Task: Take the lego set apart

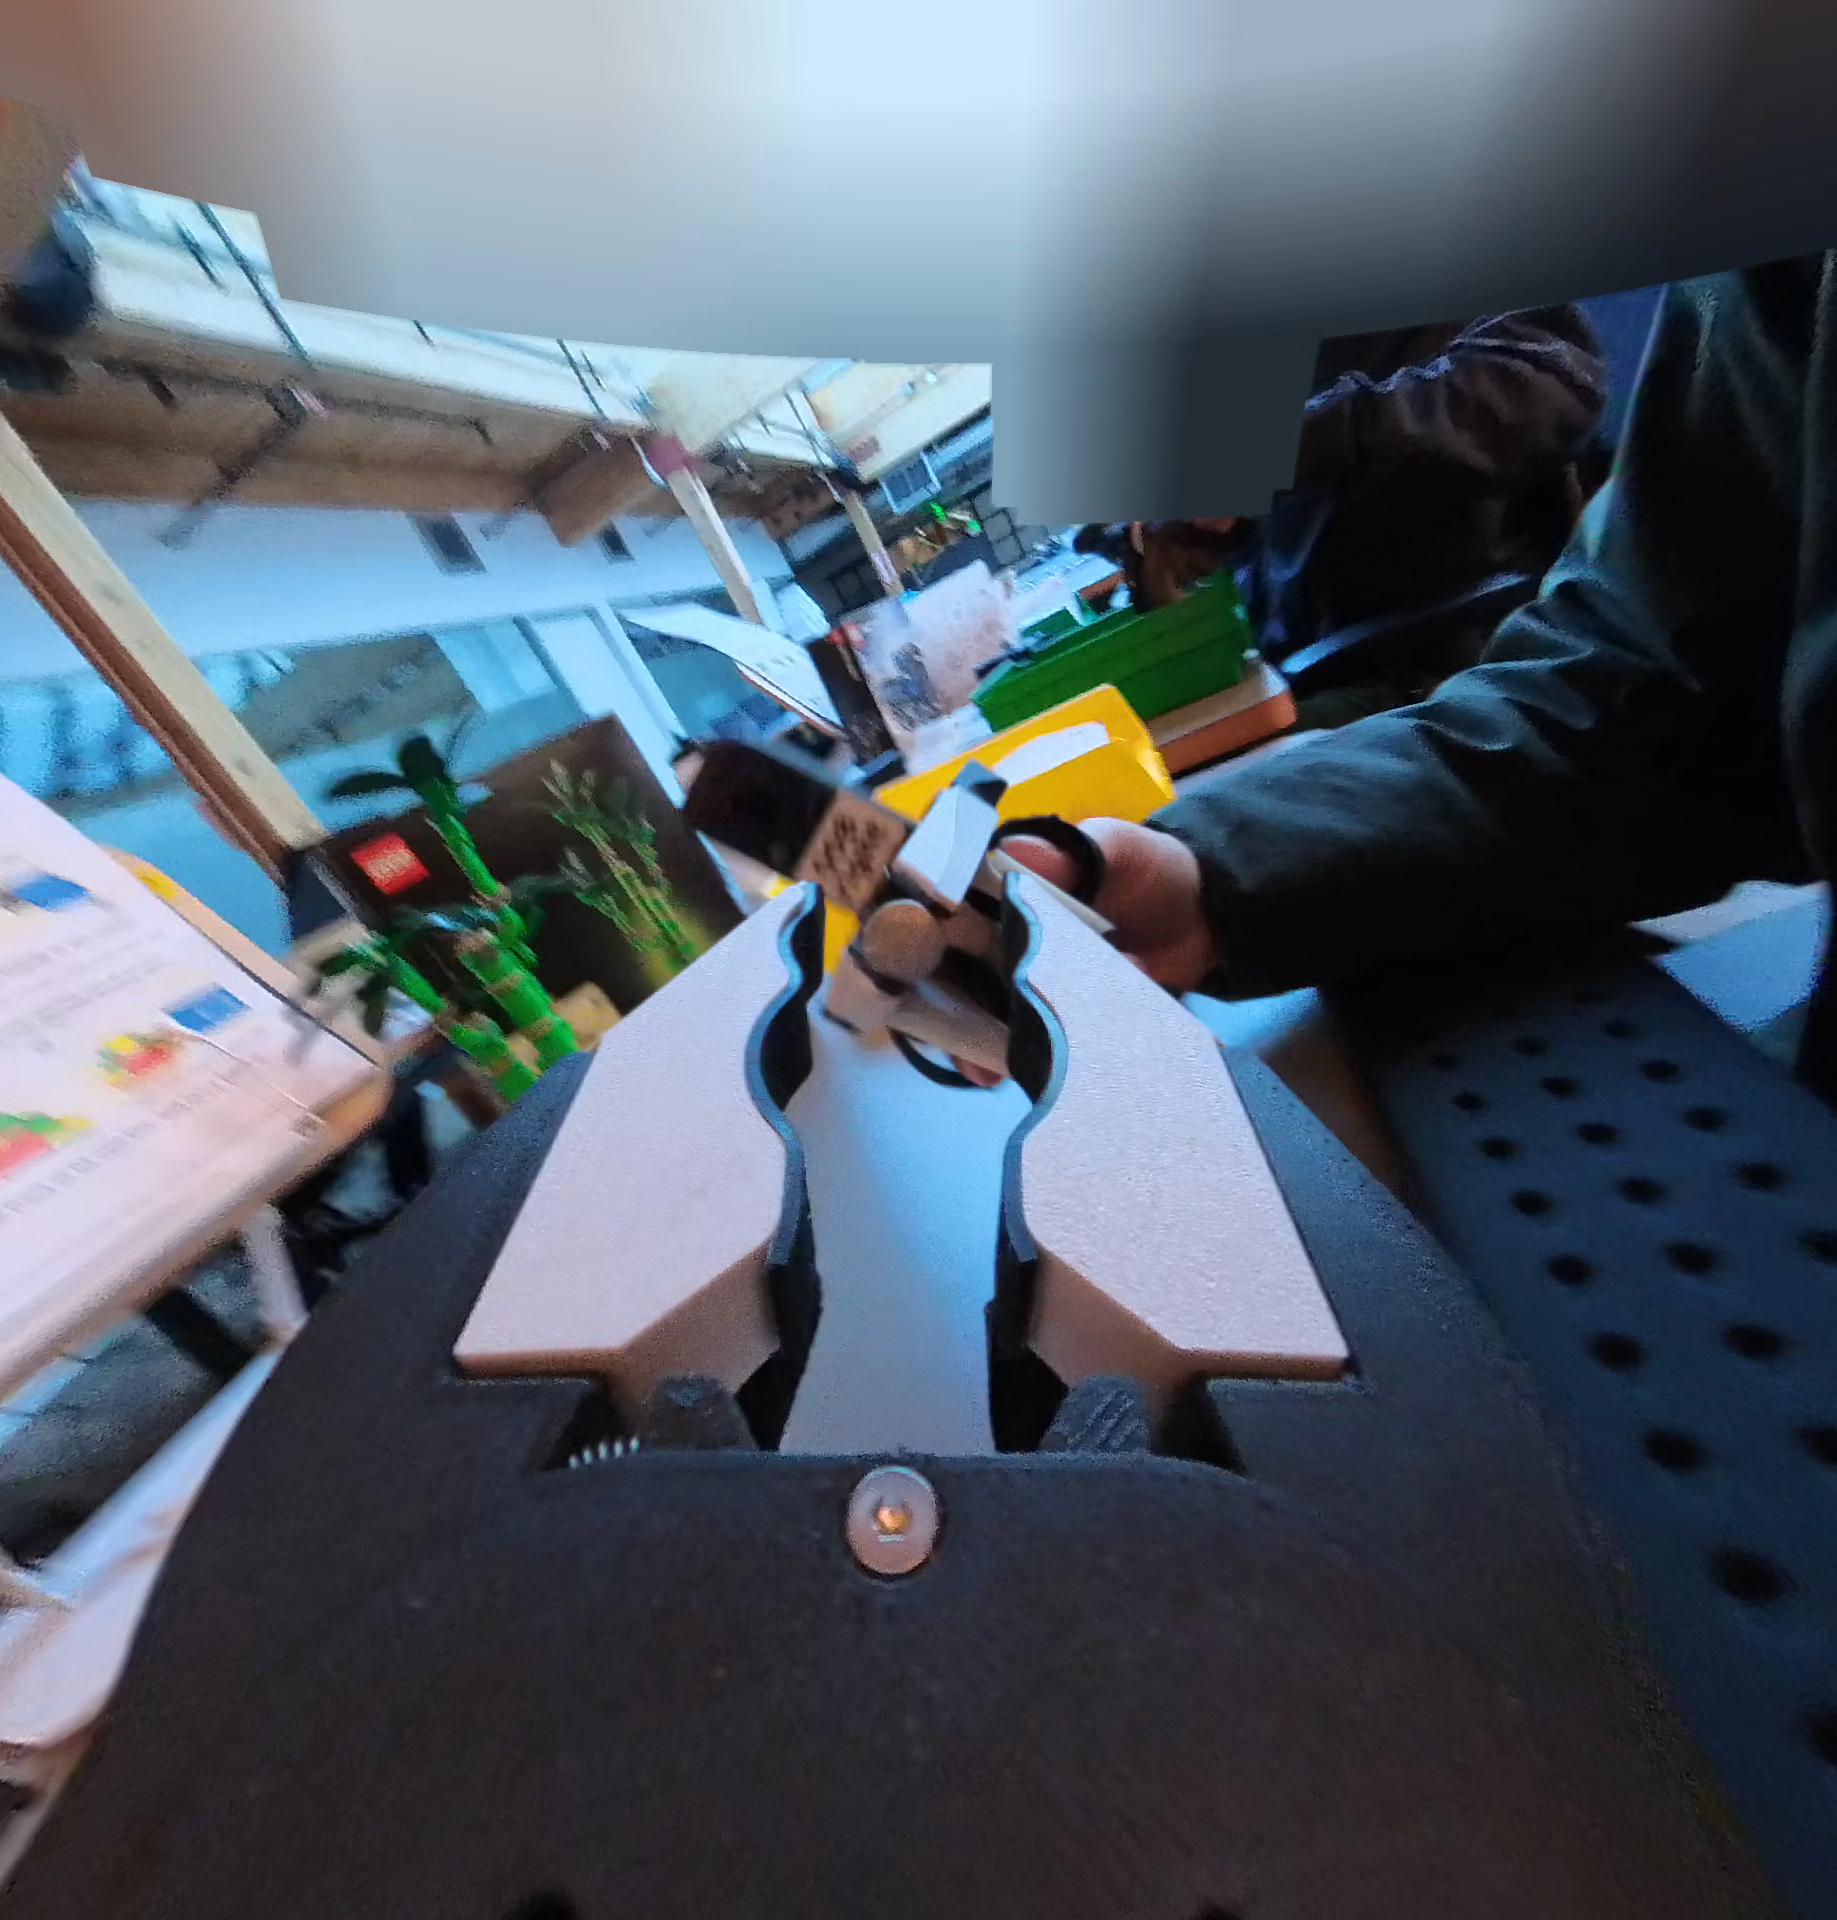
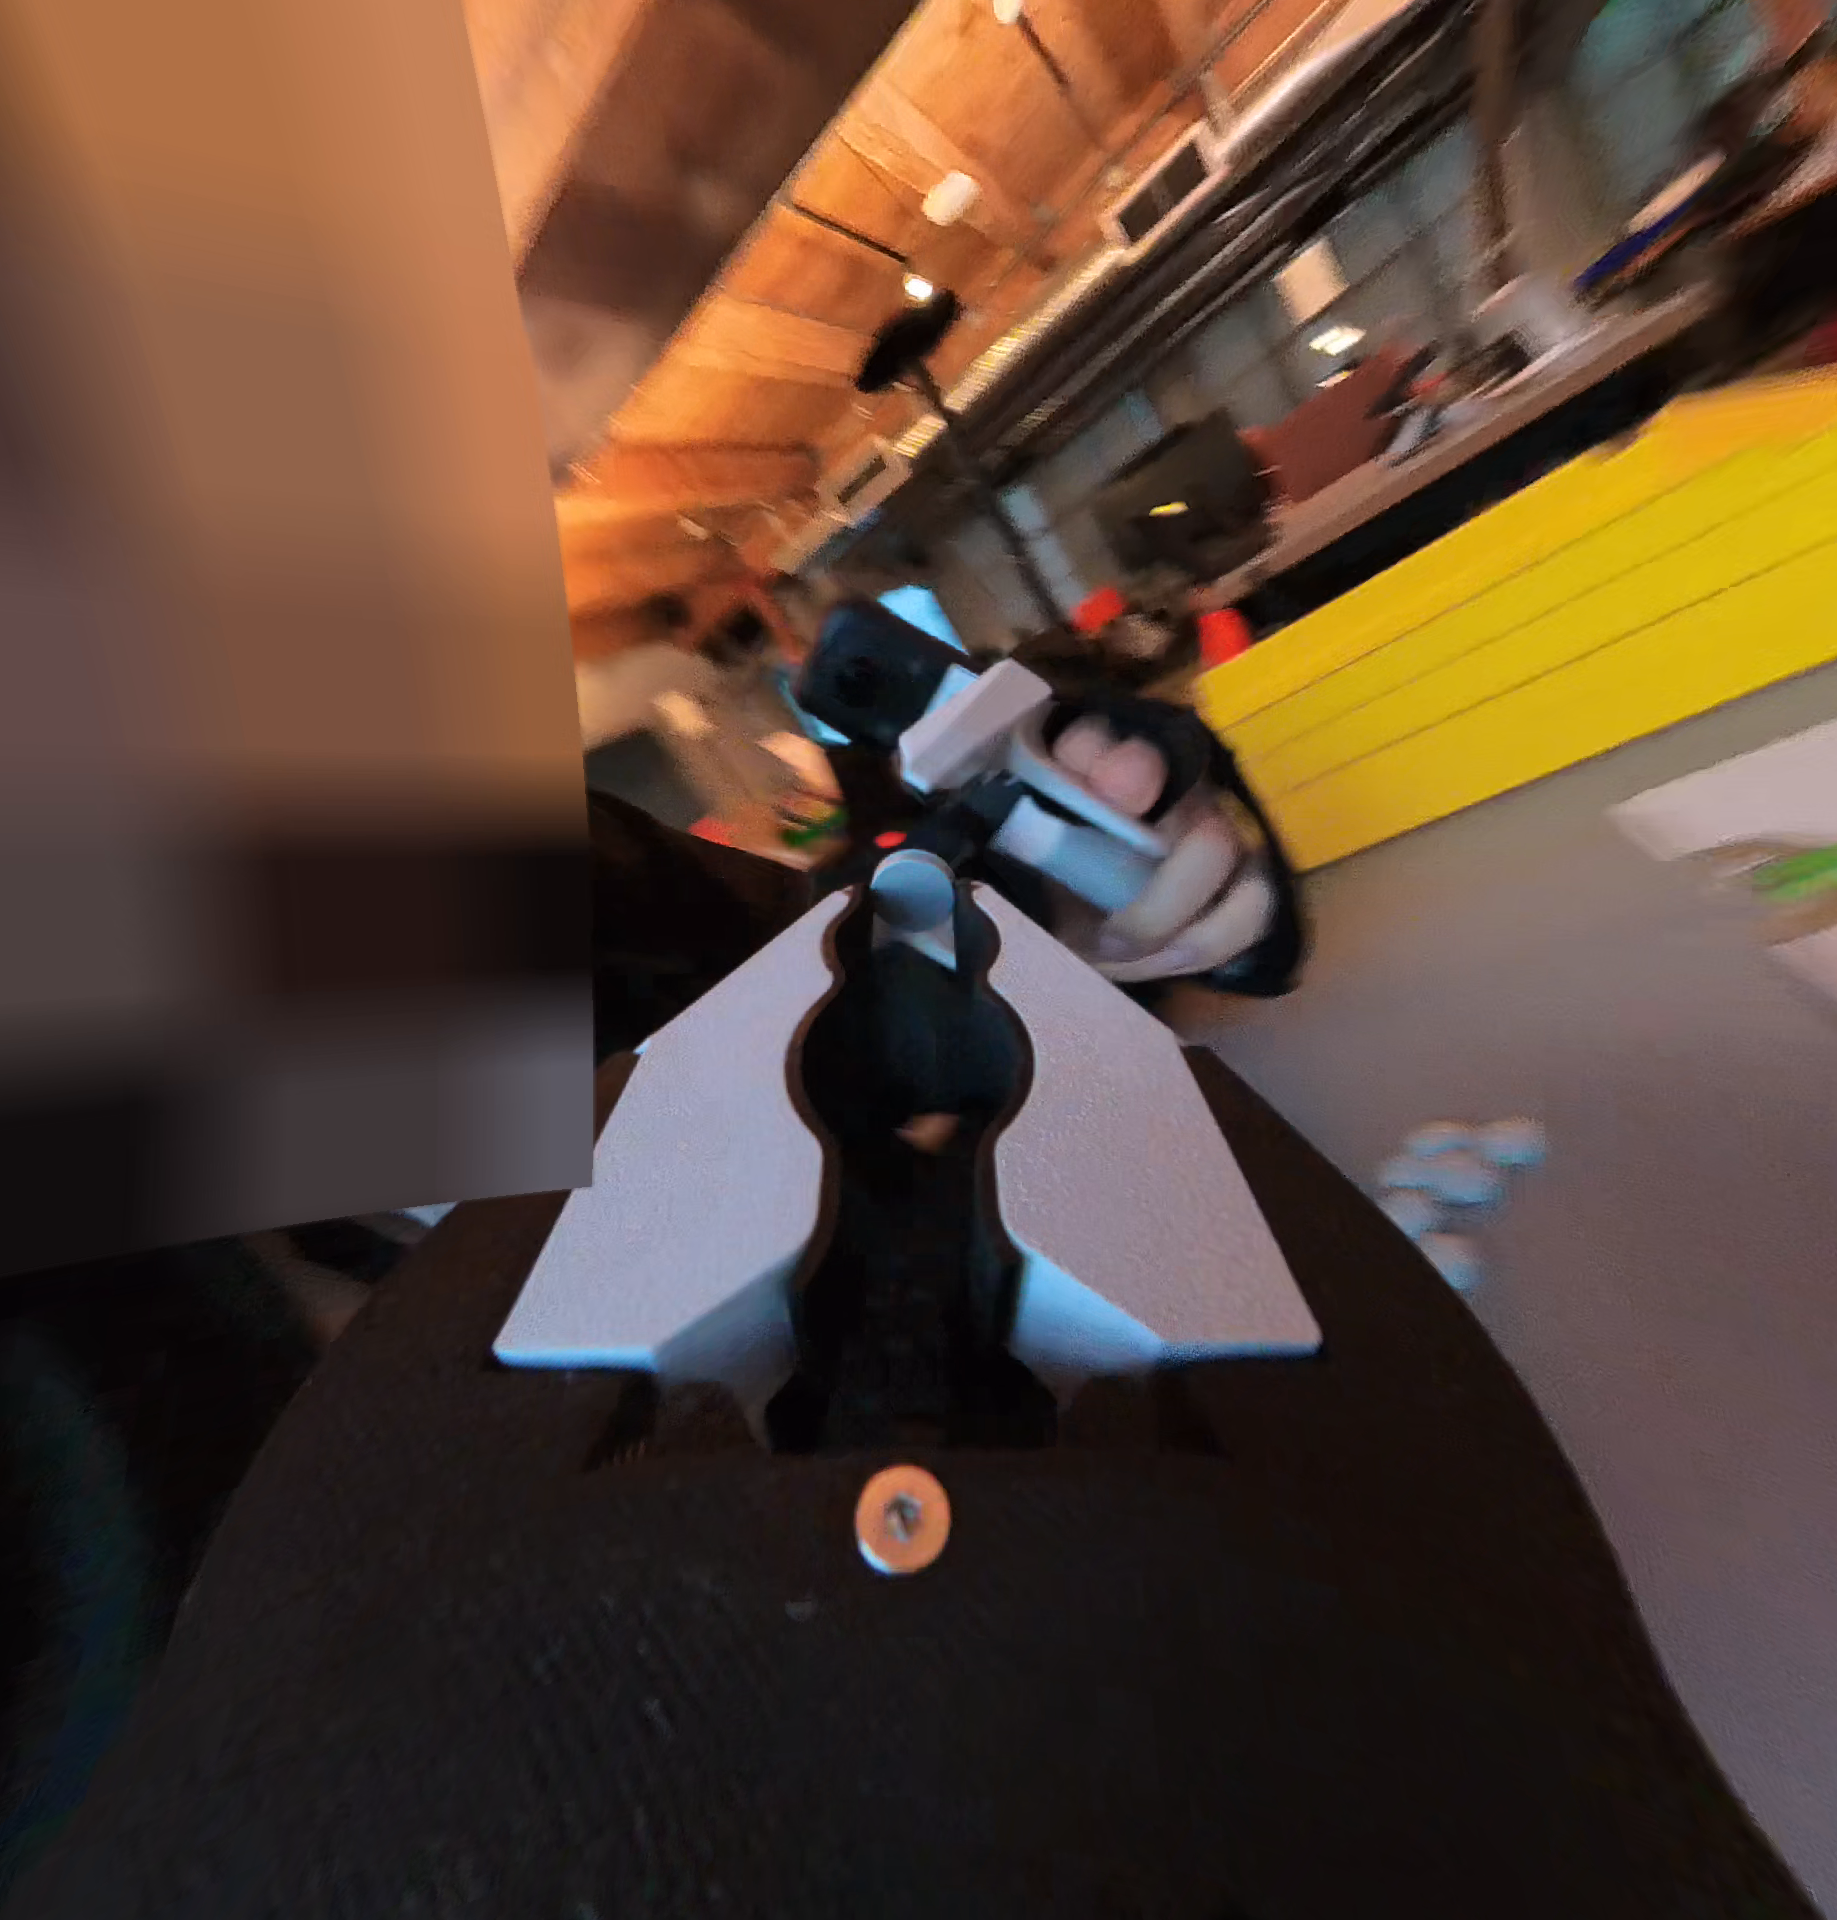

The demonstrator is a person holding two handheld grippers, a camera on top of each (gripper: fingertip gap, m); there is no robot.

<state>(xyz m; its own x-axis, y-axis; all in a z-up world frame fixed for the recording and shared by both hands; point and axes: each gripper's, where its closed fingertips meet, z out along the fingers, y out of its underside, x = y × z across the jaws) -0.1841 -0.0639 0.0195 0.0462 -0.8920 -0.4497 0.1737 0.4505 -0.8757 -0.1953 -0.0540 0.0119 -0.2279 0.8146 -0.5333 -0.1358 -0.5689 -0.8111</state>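
Observation:
A green bamboo lego model (image 1: 478,977) stands at the left in the left wrist view, in front of its dark box (image 1: 581,831). My left gripper (image 1: 914,899) is open and empty, raised off the table and apart from the model. Just beyond its tips a hand (image 1: 1142,894) holds the right gripper's body (image 1: 945,852), which faces me. My right gripper (image 2: 916,902) is open with a narrower gap and holds nothing. Beyond it a hand (image 2: 1184,894) holds the left gripper's body (image 2: 987,717). The right wrist view is blurred.
An open instruction booklet (image 1: 93,1091) lies at the left. A yellow bin (image 1: 1080,769) (image 2: 1516,644) and green trays (image 1: 1122,655) stand behind. A black perforated board (image 1: 1672,1195) is at the right. Small pale loose pieces (image 2: 1454,1174) lie on the grey table (image 2: 1516,1039). My left and right fingertips are right by each other.

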